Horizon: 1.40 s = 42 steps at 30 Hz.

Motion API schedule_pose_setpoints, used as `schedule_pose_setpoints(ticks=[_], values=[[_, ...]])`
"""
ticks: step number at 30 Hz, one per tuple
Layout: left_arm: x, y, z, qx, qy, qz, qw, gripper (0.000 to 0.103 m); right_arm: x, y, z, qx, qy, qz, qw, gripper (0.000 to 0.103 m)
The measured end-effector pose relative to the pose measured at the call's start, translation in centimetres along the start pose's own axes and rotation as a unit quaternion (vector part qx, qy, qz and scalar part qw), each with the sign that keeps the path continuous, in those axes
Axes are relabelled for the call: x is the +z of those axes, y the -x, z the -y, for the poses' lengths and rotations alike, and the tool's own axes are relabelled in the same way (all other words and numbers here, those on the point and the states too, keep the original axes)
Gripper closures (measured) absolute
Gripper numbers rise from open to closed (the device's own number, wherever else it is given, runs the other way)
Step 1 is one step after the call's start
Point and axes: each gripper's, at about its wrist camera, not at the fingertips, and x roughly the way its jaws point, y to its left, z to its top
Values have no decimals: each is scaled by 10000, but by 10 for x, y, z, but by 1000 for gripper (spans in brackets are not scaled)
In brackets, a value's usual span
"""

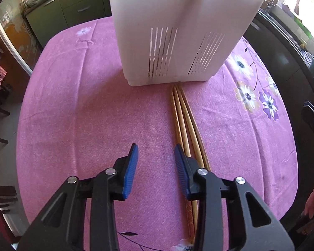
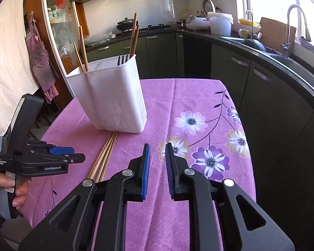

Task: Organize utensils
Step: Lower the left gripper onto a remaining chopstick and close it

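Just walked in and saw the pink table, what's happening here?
A person holds a gripper in each hand, sorting chopsticks into a white holder. Some chopsticks and forks already stand in it. A bundle of chopsticks lies on the tablecloth, tips at the holder's base. The left gripper is open just beside the bundle. The right gripper hovers, holding nothing, jaws slightly apart.

One white holder (image 2: pixel 113 98) on the worktop. Four chopsticks (image 2: pixel 134 35) stand in it, two at each end, plus one dark fork head (image 2: pixel 122 59). Lying flat, a bundle of chopsticks (image 1: pixel 183 123), three or four, hard to split. Two claws: left (image 1: pixel 156 152), right (image 2: pixel 157 149).
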Motion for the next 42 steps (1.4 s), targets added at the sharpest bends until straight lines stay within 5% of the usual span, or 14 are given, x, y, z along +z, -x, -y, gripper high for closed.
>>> schedule_pose_setpoints(ticks=[28,30,34,42], values=[[20,-29,24,197,-64,-246,9995,70,2,-4,3,247,-72,-169,9995,87],[20,-29,27,233,-106,-245,9994,73,2,-3,3,252,-77,-173,9995,87],[21,-29,26,198,-86,-295,9993,94,2,-3,4,251,-91,-186,9995,87],[18,-16,2,81,108,-142,9998,96,3,2,5,201,-67,-176,9996,87]])
